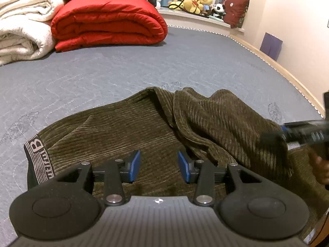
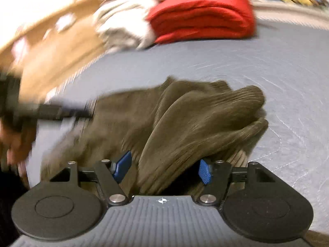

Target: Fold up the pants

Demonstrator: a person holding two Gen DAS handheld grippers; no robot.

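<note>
Olive-brown corduroy pants (image 1: 156,127) lie bunched on your grey-blue quilted mattress (image 1: 123,72), long axis running left to right, banded waistband (image 1: 39,160) at the left.

Your left gripper (image 1: 159,165) hovers over the cloth, jaws partly apart, clamping nothing. Your right gripper (image 2: 163,167) stands wide, a fabric fold between its blue pads (image 2: 204,170), unpinched. Right view is motion-blurred; pant legs are cut off.

The olive-brown ribbed corduroy pants (image 1: 144,127) lie bunched on the blue-grey quilted mattress (image 1: 102,78). Their black elastic waistband with pale lettering (image 1: 39,160) lies at the left, and one leg is folded over into rumpled ridges at the right.
</note>
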